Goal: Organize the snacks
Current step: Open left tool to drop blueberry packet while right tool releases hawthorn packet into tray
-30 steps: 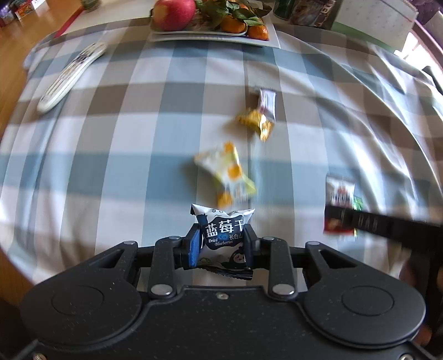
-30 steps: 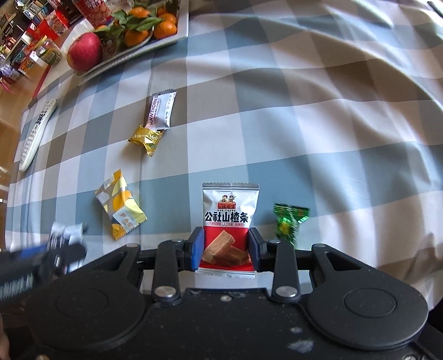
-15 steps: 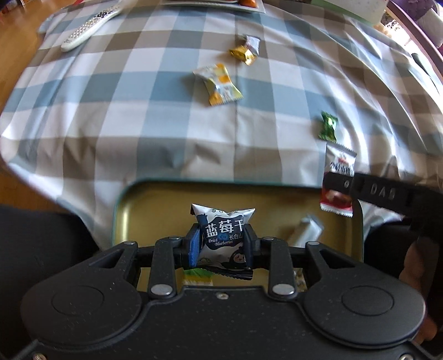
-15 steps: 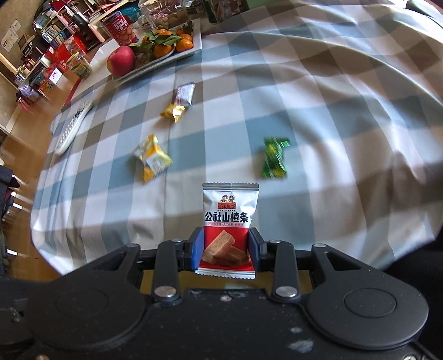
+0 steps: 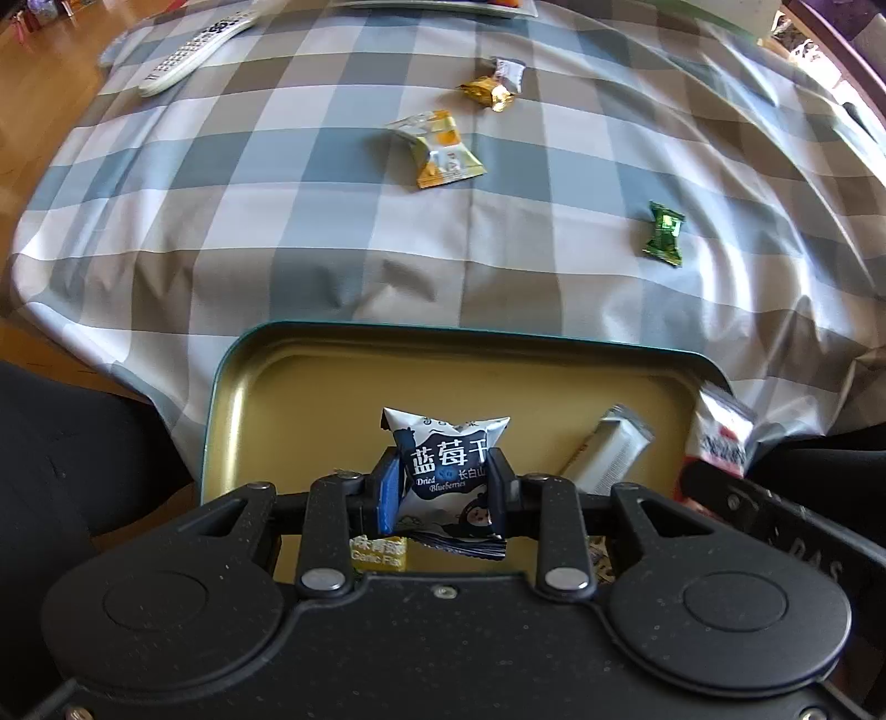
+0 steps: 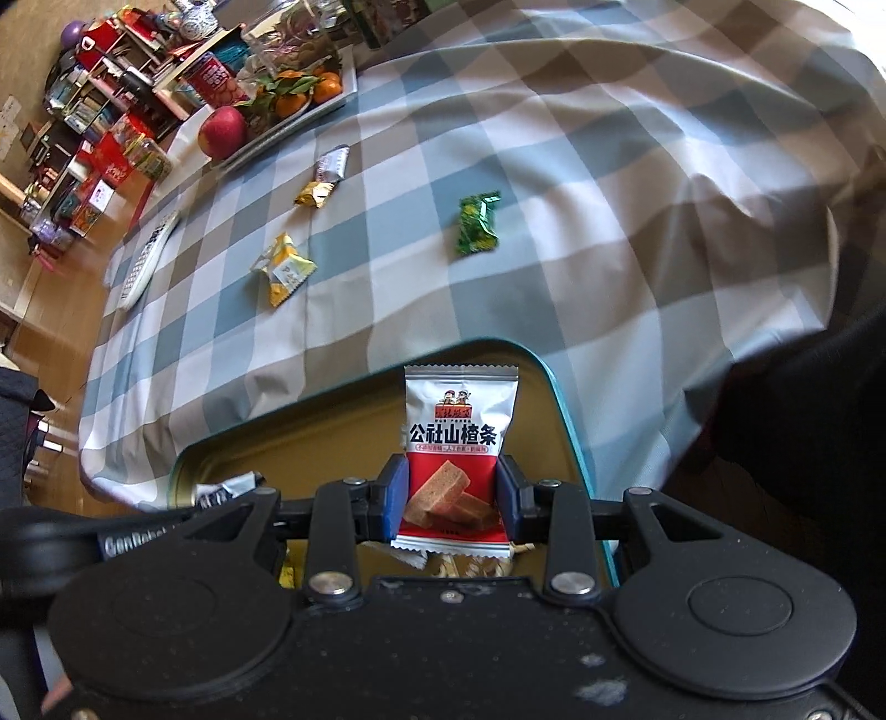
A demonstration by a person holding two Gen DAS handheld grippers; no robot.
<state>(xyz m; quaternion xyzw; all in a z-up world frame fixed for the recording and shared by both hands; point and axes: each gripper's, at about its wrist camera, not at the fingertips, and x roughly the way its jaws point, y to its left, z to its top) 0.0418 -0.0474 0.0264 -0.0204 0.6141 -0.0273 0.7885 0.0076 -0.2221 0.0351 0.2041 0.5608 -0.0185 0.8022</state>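
The left tongs [image 5: 443, 487] were clamped on a dried blueberry packet [image 5: 446, 465], held over the gold tin tray [image 5: 310, 387] at the counter's near edge. The right tongs [image 6: 451, 498] were clamped on a red-and-white hawthorn bar packet [image 6: 459, 443] above the same tray's right corner. A silver wrapped bar [image 5: 609, 454] and a yellow packet [image 5: 379, 554] lay in the tray under the tongs. Beyond the tray rim, the checked cloth [image 5: 277, 221] carried a green candy [image 5: 662, 232], an orange-and-white packet [image 5: 437, 149], and a gold candy [image 5: 487, 91] touching a silver wrapper [image 5: 509, 69]. A remote [image 5: 194, 50] lay far left, well apart. Open cloth stretched between tray and snacks.
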